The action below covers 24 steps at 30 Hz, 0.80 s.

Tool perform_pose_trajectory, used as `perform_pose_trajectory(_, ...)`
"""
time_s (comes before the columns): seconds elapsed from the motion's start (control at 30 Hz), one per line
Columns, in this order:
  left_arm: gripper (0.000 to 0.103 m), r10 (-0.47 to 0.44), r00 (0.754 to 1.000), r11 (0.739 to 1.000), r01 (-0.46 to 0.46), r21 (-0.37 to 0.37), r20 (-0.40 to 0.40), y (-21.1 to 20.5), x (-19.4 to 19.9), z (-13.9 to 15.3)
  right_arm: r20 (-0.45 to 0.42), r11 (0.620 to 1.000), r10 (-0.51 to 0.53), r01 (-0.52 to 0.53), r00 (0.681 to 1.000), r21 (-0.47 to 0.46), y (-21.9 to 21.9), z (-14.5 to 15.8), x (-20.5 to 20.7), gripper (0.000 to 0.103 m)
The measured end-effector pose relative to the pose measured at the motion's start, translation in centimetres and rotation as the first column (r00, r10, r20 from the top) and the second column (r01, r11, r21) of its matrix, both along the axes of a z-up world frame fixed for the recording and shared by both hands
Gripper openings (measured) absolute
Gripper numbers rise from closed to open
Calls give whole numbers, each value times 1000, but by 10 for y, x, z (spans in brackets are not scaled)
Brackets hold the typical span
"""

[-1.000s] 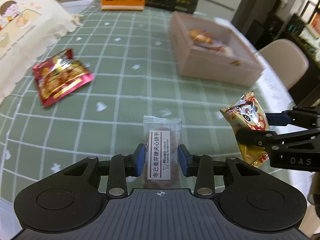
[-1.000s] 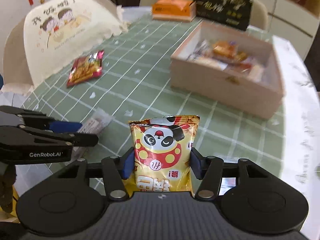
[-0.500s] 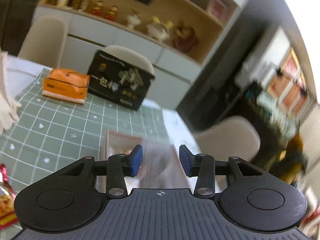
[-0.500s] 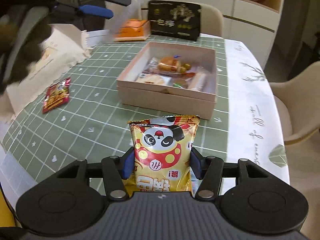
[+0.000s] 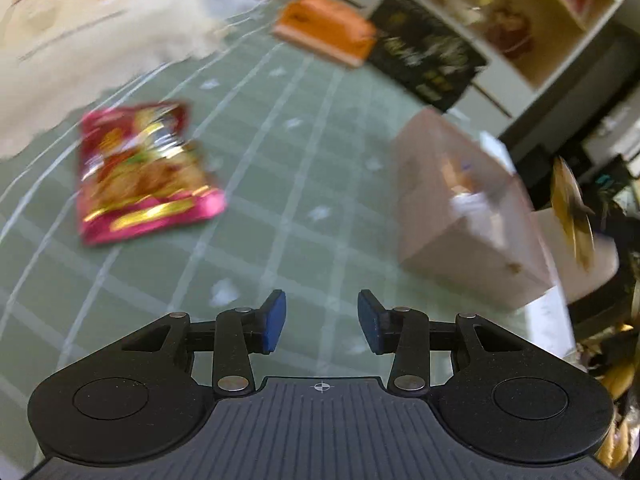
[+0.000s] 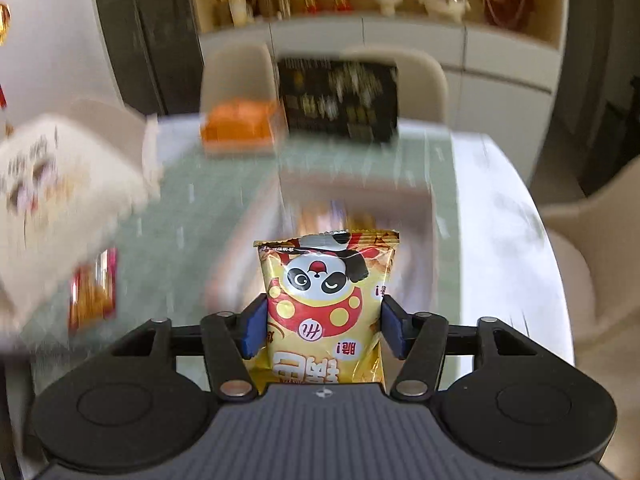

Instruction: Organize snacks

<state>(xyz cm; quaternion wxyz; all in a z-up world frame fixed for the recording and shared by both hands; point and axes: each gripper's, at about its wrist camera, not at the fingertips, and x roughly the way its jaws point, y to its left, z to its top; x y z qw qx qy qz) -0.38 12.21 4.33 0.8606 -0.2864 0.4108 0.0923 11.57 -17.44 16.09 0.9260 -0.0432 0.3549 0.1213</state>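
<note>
L wrist view: left gripper (image 5: 321, 322) is sitting empty, jaws apart w/ nothing between, over the green tablecloth (image 5: 280, 184). Red snack pack (image 5: 140, 172) is lying flat, well apart from the pink box (image 5: 460, 224); prob next pick, so approach flat and pinch by an edge.

R wrist view: right gripper (image 6: 322, 328) has just been opening, panda snack bag (image 6: 326, 308) upright between the pads, barely gripped. Blurry box (image 6: 360, 188) lying ahead. Should get bag over the box before fully releasing.
</note>
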Motion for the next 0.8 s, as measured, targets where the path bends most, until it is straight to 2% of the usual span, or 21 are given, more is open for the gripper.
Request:
perform_pose_trajectory(0.03,45,13,1000,1000,-13,12,-8,6,-5,-2,8,1000,-1,1,1000,-7,4,5,15,72)
perform_pose_trajectory(0.1,45,46,999,998,-46,36,-13,21,-17,-2,28,999,-14,15,1000,-39,11,9,35,73)
perform_pose_trajectory(0.2,45,135,991,989,-135,55,2,56,-32,2,39,997,-11,14,999,-71,15,7,34,73)
perform_pose_trajectory(0.27,45,196,980,978,-197,72,20,76,-35,7,8,999,-13,13,1000,-40,12,1,26,73)
perform_pose_trajectory(0.37,45,269,961,956,-275,103,73,105,-30,14,-87,1000,17,-16,996,18,5,-20,6,73)
perform_pose_trajectory(0.47,45,299,950,945,-308,110,93,132,-8,13,-146,1000,22,-24,989,-11,2,-43,-19,73)
perform_pose_trajectory(0.53,45,287,955,946,-295,131,81,144,14,8,-180,1000,20,-23,984,-17,-3,-56,-37,73)
perform_pose_trajectory(0.63,45,220,975,954,-222,201,30,148,45,-2,-216,999,15,-24,976,-38,-10,-70,-62,73)
perform_pose_trajectory(0.73,42,127,991,944,-130,303,30,128,53,-3,-230,997,-5,-11,973,-70,-21,-81,-81,73)
perform_pose_trajectory(0.8,41,45,998,941,-53,335,32,108,50,-3,-252,997,-29,8,967,-83,-29,-89,-86,73)
